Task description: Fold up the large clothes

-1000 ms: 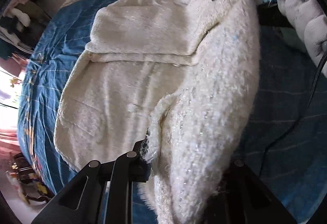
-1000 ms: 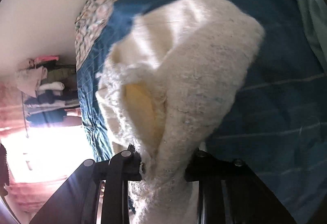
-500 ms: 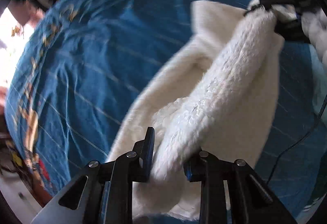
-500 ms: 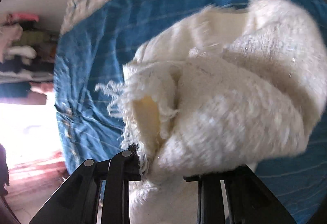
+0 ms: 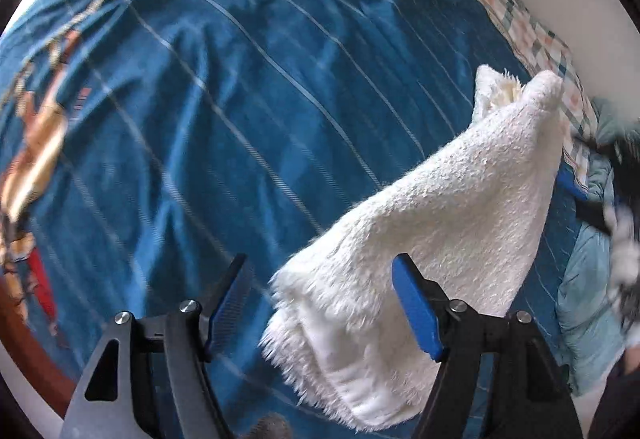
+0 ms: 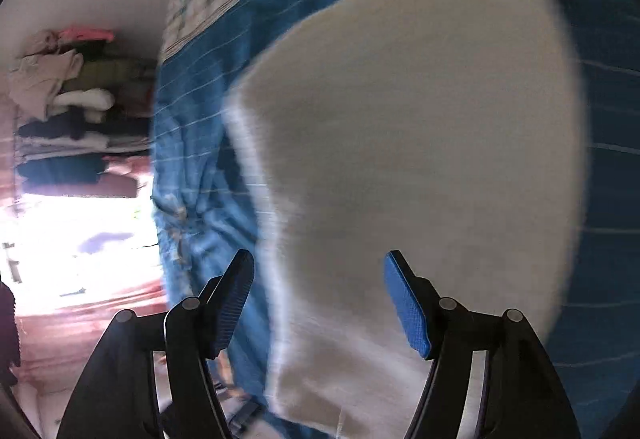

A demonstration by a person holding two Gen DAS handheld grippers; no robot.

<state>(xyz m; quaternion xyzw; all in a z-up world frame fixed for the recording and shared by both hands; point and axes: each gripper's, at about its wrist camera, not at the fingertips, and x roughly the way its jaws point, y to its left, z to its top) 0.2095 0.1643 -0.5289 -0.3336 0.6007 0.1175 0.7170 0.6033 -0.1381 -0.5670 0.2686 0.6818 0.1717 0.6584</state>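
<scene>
Both the left gripper [image 5: 320, 303] and right gripper [image 6: 320, 299] are found wide open and empty, the folded white garment [image 5: 432, 223] lying on the blue bedspread [image 5: 240, 99] near its checked edge, long axis running ahead-right of the left jaws.

- The left wrist view looks forward from behind the left claw [image 5: 322, 303], angled down at the blue bedspread [image 5: 248, 87], with the white fleece garment [image 5: 432, 223] close ahead and to its right.
- The right wrist view looks from behind the right claw [image 6: 320, 299], close over the blurred garment [image 6: 420, 143].
- Both views share the garment, the bedspread [image 6: 192, 143] and the checkered sheet [image 5: 532, 35] beyond the claws.
</scene>
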